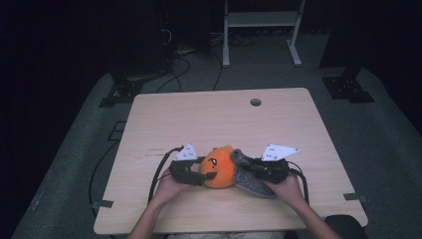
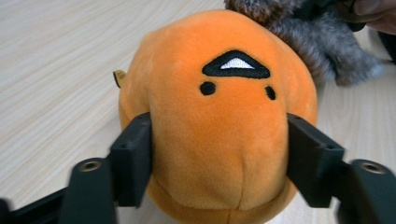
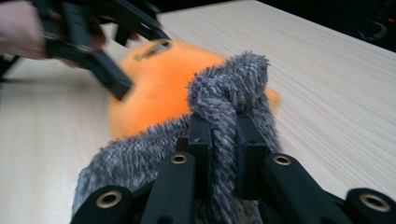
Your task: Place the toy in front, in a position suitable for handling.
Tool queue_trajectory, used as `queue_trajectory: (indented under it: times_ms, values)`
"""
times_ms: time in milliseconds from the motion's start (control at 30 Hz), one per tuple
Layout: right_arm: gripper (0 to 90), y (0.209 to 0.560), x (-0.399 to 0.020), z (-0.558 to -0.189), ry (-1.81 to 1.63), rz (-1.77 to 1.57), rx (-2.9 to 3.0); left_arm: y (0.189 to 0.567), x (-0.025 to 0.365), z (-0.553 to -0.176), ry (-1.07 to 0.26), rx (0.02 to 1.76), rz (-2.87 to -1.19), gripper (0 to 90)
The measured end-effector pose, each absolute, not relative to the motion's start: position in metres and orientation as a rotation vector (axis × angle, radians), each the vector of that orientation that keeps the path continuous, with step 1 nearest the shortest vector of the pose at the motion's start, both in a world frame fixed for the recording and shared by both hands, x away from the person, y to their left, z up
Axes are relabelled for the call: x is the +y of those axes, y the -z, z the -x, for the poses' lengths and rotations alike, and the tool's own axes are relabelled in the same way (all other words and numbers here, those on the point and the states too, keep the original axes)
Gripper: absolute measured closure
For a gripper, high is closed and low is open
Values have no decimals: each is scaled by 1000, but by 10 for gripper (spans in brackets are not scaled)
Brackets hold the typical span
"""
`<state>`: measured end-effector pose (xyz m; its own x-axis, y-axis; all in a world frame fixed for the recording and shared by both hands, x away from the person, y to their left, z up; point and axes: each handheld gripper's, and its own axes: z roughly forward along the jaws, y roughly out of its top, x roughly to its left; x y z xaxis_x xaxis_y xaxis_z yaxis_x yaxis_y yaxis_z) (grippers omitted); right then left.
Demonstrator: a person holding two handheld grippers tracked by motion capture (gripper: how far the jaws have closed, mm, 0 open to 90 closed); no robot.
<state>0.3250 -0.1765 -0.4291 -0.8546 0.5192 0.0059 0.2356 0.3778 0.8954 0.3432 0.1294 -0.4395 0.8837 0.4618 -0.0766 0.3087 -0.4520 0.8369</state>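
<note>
An orange plush toy with a stitched black face lies on the wooden table near its front edge. My left gripper comes at it from the left. In the left gripper view its two jaws pinch the plush at both sides, and the soft body bulges out above them. A grey furry cloth rests against the toy's right side. My right gripper is shut on a raised fold of this cloth, with the plush and the left gripper just behind.
A round cable hole sits near the table's far edge. Beyond the table a white metal frame stands on the floor, and cables trail at the back left. Bare tabletop lies behind and to both sides of the toy.
</note>
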Motion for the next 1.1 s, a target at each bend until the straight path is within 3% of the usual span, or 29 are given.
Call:
queue_trajectory:
  times_ms: [67, 167, 300, 433, 567, 633, 700, 800, 900, 1100]
  values:
    - [789, 431, -180, -327, -1432, -691, 2360, 439, 129, -344, -183, 605, -2065, 189]
    - [790, 432, -179, -326, -1416, -686, 2366, 441, 128, -344, -155, 629, -2074, 136]
    - [788, 427, -163, -316, -1506, -602, 2375, 438, 125, -340, -207, 545, -2081, 286]
    - [789, 422, -156, -315, -1493, -564, 2360, 437, 124, -339, -228, 530, -2075, 303]
    - [789, 426, -168, -321, -1465, -627, 2345, 437, 122, -336, -256, 574, -2058, 138]
    - [788, 427, -169, -320, -1461, -631, 2347, 439, 121, -336, -230, 592, -2075, 103]
    - [788, 426, -166, -317, -1470, -609, 2349, 441, 121, -337, -208, 596, -2076, 138]
    - [788, 425, -151, -309, -1486, -518, 2363, 438, 119, -334, -270, 523, -2104, 275]
    - [787, 423, -150, -307, -1484, -497, 2353, 437, 119, -332, -286, 496, -2102, 311]
    - [788, 425, -167, -318, -1400, -597, 2315, 442, 119, -337, -237, 559, -2071, 124]
